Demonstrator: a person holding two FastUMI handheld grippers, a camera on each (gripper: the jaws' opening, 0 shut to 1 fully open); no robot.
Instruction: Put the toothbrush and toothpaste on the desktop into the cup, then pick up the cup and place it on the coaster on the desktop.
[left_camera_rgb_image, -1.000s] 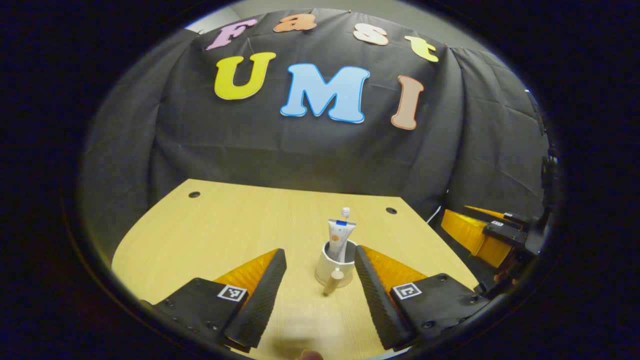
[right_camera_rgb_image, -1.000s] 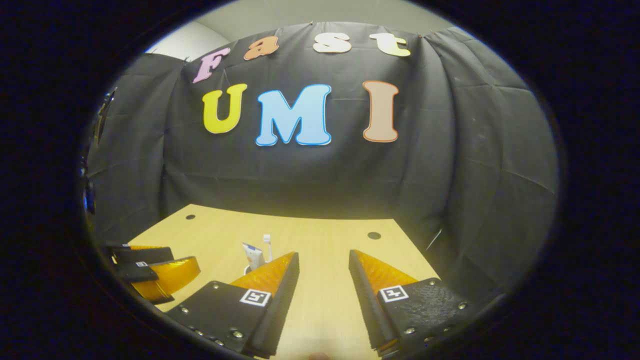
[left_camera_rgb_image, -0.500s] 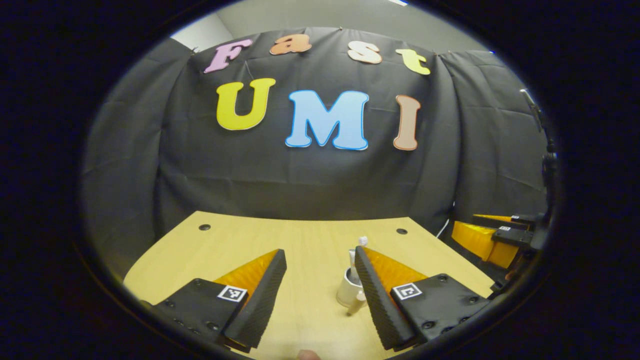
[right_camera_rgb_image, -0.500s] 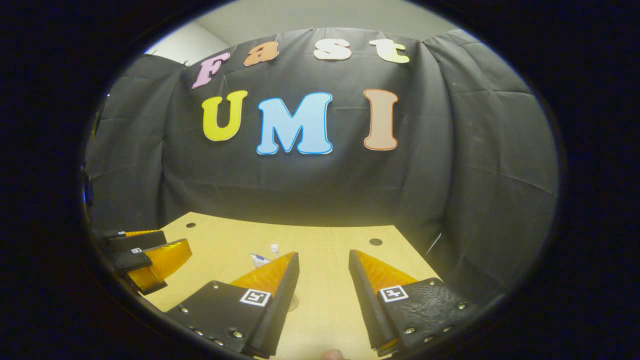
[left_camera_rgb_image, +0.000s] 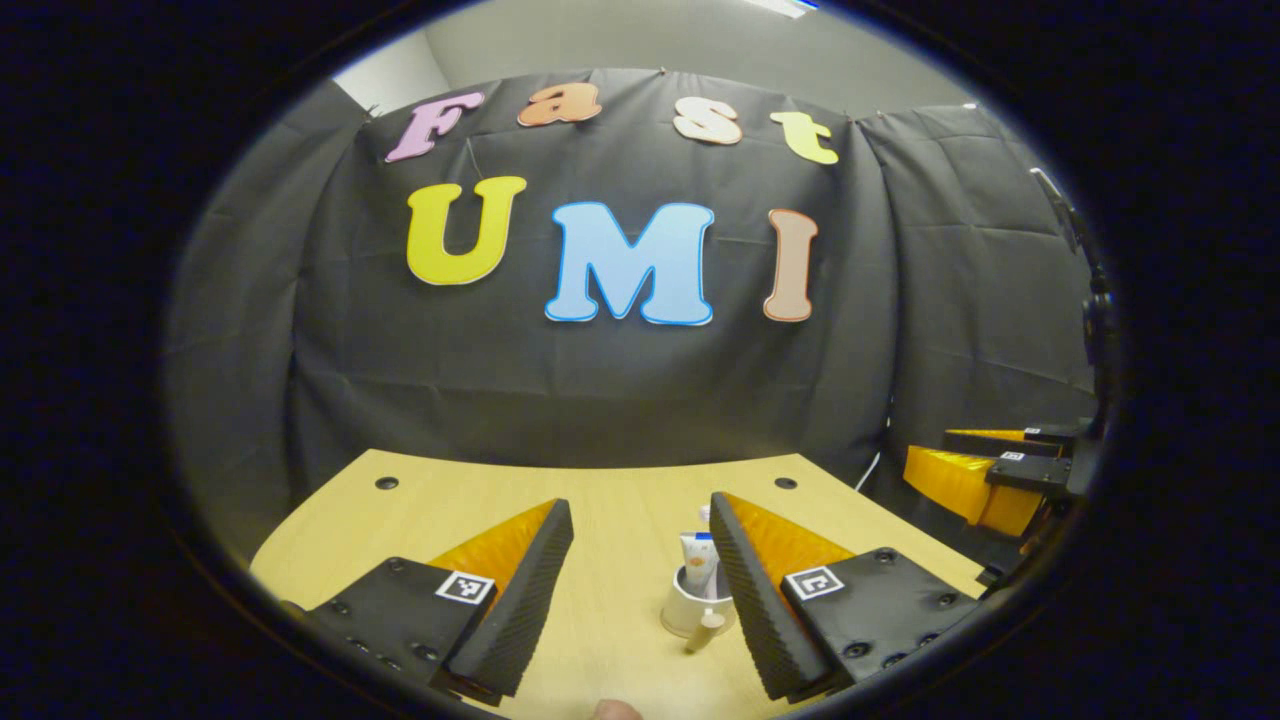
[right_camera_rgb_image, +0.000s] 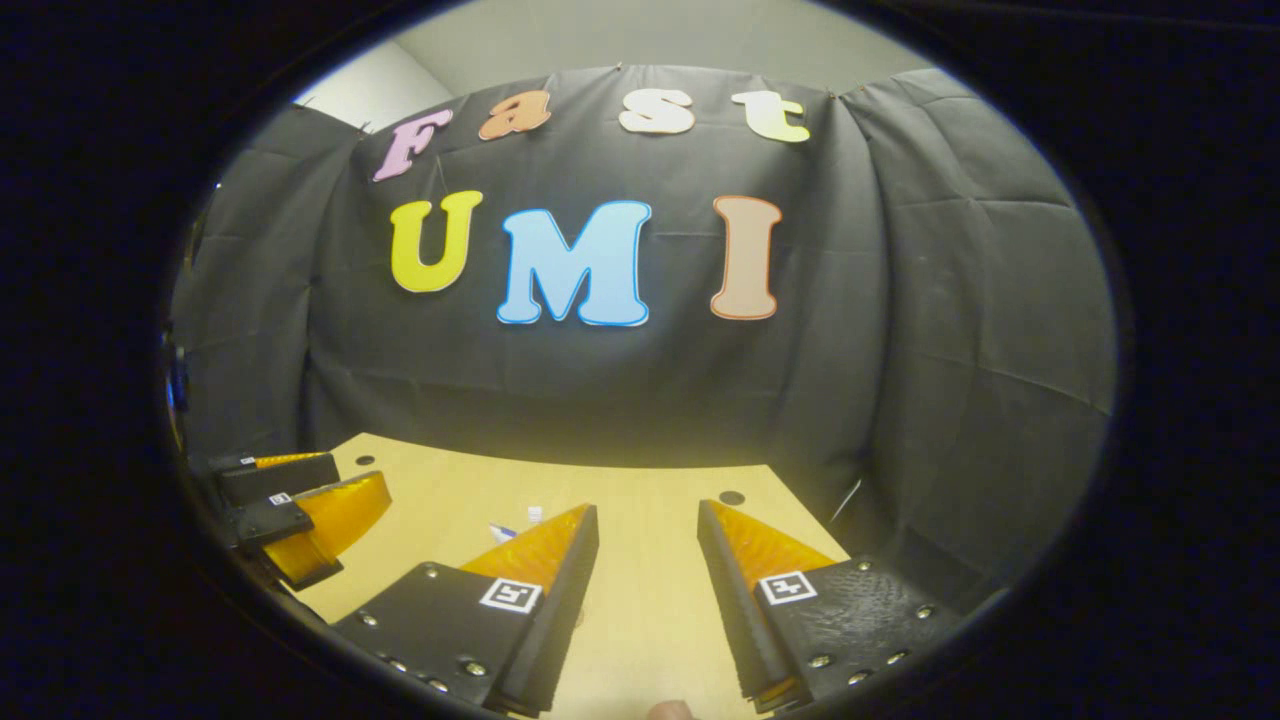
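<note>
A white cup (left_camera_rgb_image: 686, 612) stands on the wooden table (left_camera_rgb_image: 430, 520), low in the left gripper view, just left of that gripper's right-hand finger, which covers its right side. The toothpaste tube (left_camera_rgb_image: 698, 560) stands in the cup with the toothbrush head (left_camera_rgb_image: 704, 514) peeking out behind it. A pale peg-like handle (left_camera_rgb_image: 704, 632) points toward me. My left gripper (left_camera_rgb_image: 638, 505) is open and empty, back from the cup. In the right gripper view my right gripper (right_camera_rgb_image: 647, 510) is open and empty; the toothpaste tip (right_camera_rgb_image: 503, 533) and the brush head (right_camera_rgb_image: 535, 513) rise behind its left-hand finger.
Black cloth closes off the back and sides of the table. Two round holes (left_camera_rgb_image: 386, 482) (left_camera_rgb_image: 785, 483) mark its far corners. The right gripper (left_camera_rgb_image: 990, 470) hangs off the table's right edge, the left gripper (right_camera_rgb_image: 290, 495) at its left. The table's right edge (right_camera_rgb_image: 800, 520) is close.
Both views have tilted up and drawn back. In the left gripper view the cup slid from the middle of the gap to beside the right-hand finger. Both grippers stayed open.
</note>
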